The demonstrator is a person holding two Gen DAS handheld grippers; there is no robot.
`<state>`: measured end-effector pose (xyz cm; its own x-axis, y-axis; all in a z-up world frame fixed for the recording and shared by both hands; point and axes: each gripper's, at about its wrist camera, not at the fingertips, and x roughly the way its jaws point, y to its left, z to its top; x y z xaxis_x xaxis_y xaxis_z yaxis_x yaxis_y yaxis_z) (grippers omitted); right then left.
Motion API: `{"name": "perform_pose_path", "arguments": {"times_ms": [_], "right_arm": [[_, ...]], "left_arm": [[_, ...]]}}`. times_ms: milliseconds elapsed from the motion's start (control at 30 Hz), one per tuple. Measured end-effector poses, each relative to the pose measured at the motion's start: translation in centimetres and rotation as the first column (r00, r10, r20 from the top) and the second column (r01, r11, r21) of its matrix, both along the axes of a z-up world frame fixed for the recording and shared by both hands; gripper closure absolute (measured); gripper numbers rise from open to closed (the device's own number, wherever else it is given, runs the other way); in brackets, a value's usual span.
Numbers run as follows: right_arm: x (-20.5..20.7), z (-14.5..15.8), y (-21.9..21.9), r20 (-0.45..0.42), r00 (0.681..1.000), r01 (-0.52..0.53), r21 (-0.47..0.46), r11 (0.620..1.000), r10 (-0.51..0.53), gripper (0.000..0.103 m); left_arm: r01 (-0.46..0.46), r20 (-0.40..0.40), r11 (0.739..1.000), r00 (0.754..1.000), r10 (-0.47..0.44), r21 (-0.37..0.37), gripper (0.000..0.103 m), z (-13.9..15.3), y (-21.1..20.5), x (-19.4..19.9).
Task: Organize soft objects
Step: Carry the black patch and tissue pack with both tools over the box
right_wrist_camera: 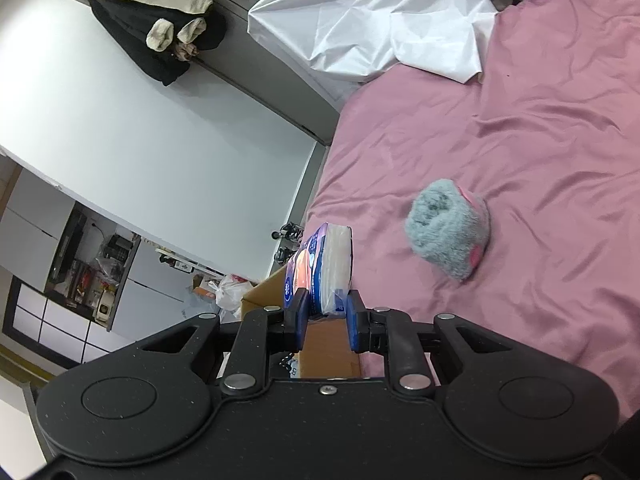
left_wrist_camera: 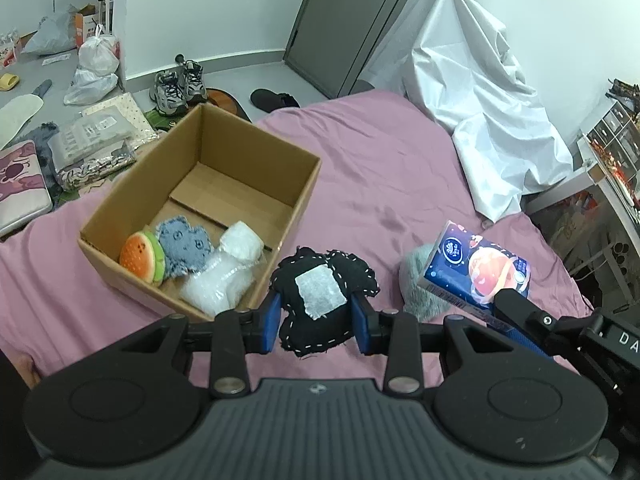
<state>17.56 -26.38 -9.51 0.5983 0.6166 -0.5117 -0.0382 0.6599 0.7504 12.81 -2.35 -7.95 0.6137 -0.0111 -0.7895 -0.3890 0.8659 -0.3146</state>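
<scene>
Above open pink bedding, jaws clamp black pouch (left_wrist_camera: pixel 318 302) and tissue pack (right_wrist_camera: pixel 326 268).

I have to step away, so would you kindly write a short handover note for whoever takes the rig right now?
Left gripper: jaws shut on the black stitched cushion, held just beside the cardboard box.
Right gripper: jaws shut on the tissue pack.
Box sits on the pink bed. Already inside: burger plush, grey-blue patch toy, clear plastic bags.
Still out: grey fuzzy sock bundle, lying on the bed.
Left to do: probably drop the cushion and tissue pack into the box, then fetch the sock bundle.
</scene>
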Motion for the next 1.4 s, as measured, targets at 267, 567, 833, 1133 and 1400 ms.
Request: {"name": "perform_pose_path", "arguments": {"times_ms": [267, 567, 833, 1133, 1400], "right_arm": [[0.7, 1.0, 2.1, 0.018, 0.999, -0.026, -0.009, 1.000, 0.026, 0.083], [1.6, 1.2, 5.6, 0.024, 0.997, -0.068, -0.030, 0.997, 0.069, 0.085], [2.6, 0.9, 8.2, 0.000, 0.997, -0.083, -0.055, 0.995, 0.083, 0.086], [3.9, 0.9, 11.2, -0.015, 0.994, -0.106, -0.098, 0.989, 0.105, 0.086], [4.9, 0.7, 13.8, -0.038, 0.992, -0.124, -0.132, 0.984, 0.120, 0.086]], "left_arm": [[-0.026, 0.021, 1.000, 0.999, 0.026, -0.002, 0.067, 0.9, 2.0, 0.5], [-0.076, 0.028, 0.997, 0.997, 0.076, -0.008, 0.067, 1.1, 5.8, 1.2], [-0.098, 0.018, 0.995, 0.995, 0.098, -0.020, 0.067, 0.7, 8.7, 2.2], [-0.116, -0.024, 0.992, 0.993, 0.115, -0.054, 0.067, -1.0, 11.6, 3.8], [-0.122, -0.056, 0.990, 0.991, 0.119, -0.068, 0.064, -2.5, 13.3, 5.4]]}}
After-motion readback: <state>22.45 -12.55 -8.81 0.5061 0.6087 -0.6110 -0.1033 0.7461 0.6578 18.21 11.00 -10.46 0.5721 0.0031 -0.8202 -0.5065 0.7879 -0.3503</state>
